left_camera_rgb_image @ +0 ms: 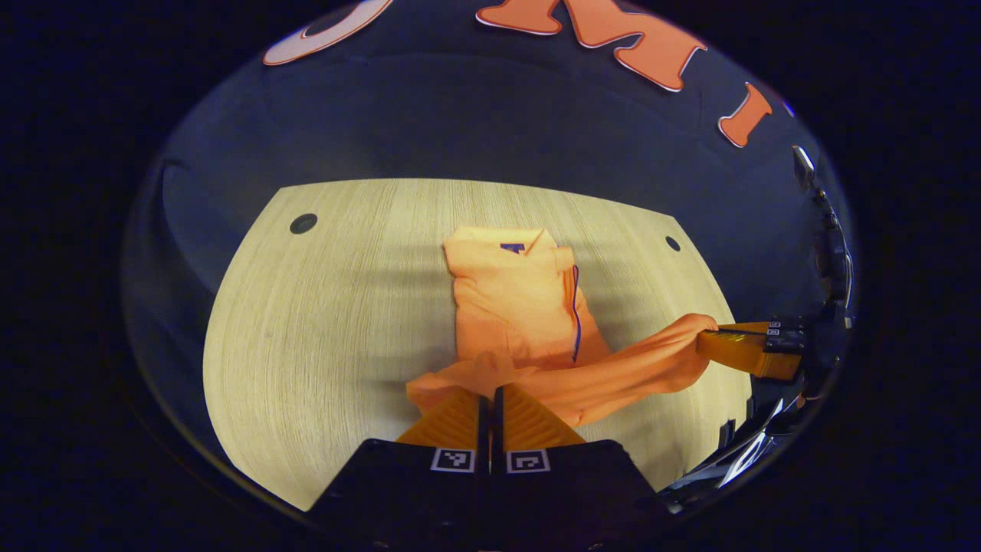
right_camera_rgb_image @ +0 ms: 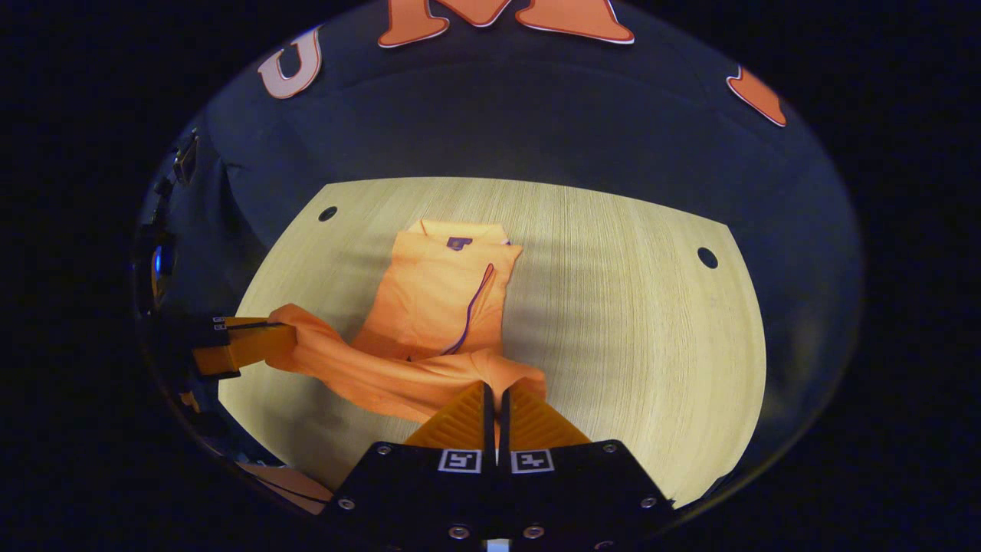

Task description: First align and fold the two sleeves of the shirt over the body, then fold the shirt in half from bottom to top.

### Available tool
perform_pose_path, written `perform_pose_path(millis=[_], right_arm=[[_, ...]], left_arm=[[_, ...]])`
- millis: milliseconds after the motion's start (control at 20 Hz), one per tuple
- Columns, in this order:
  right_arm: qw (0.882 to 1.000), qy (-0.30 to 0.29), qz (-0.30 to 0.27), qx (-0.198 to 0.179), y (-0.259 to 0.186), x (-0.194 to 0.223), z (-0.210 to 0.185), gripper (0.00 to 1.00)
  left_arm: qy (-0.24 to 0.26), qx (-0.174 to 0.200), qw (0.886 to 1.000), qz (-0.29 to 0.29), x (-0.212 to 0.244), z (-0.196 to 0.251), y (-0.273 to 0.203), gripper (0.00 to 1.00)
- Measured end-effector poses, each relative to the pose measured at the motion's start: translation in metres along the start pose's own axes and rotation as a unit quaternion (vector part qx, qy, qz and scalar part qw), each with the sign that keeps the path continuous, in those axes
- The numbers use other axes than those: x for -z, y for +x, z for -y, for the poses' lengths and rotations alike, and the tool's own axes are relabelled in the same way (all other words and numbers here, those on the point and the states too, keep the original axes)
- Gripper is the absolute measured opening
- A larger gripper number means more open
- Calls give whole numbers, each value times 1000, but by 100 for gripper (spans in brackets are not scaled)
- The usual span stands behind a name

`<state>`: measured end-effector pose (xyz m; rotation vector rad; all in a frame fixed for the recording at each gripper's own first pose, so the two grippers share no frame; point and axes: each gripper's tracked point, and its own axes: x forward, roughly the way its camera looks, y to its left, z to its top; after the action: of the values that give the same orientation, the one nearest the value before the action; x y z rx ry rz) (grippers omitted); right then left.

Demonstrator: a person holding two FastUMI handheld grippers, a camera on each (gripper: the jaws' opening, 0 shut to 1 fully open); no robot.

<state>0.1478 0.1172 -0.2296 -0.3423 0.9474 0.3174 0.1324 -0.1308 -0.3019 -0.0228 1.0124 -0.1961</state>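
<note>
An orange shirt with a dark trim line lies on the wooden table, collar at the far end and sleeves folded over the body. My left gripper is shut on one corner of the bottom hem. The right gripper pinches the other hem corner off to the right, and the hem hangs stretched between them above the table. In the right gripper view, the right gripper is shut on the hem of the shirt, while the left gripper holds the far corner at the left.
The table has small round holes near its far corners. Bare wood lies on both sides of the shirt. The dark booth wall stands behind the table's far edge.
</note>
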Motion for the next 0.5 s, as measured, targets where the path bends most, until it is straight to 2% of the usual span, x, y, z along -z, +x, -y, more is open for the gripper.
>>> perform_pose_path(millis=[300,500], right_arm=[[1000,9,21,8,62,-71,10,0],[1000,15,22,10,111,-96,16,0]], left_arm=[[-7,-14,1000,22,-71,-23,65,1],[5,-28,999,29,-105,-40,115,1]])
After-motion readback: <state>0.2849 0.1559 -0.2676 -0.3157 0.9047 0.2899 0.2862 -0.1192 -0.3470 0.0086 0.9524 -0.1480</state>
